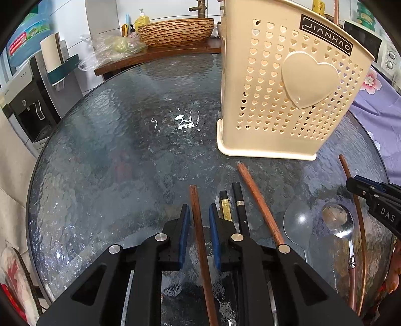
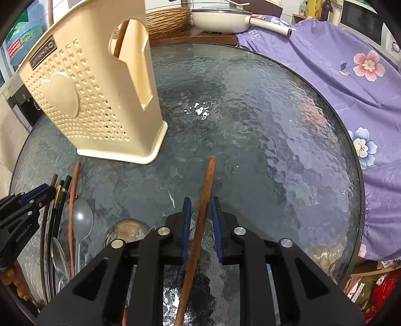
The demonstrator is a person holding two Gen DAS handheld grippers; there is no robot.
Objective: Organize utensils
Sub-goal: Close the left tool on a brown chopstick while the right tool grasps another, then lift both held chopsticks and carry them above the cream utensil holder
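A cream utensil holder [image 1: 288, 100] [image 2: 95, 100] with heart-shaped holes stands upright on the glass table, and a brown stick shows through its side opening [image 2: 121, 37]. My left gripper [image 1: 199, 207] straddles a brown chopstick [image 1: 196, 225] lying on the glass. Its pads stand narrowly apart, with a gap on the right side. To its right lie black chopsticks [image 1: 240, 208], another brown chopstick [image 1: 260, 205], a clear spoon [image 1: 298, 220] and a metal spoon [image 1: 338, 220]. My right gripper [image 2: 201, 200] straddles a slanted brown chopstick [image 2: 206, 180], also with slim gaps.
The round textured glass table [image 2: 250, 112] ends at a dark rim close to both grippers. A purple floral cloth [image 2: 351, 87] lies off its right edge. A wicker basket [image 1: 175, 30] and a white pan [image 2: 220, 17] sit on the wooden counter behind. A water dispenser [image 1: 27, 105] stands at the left.
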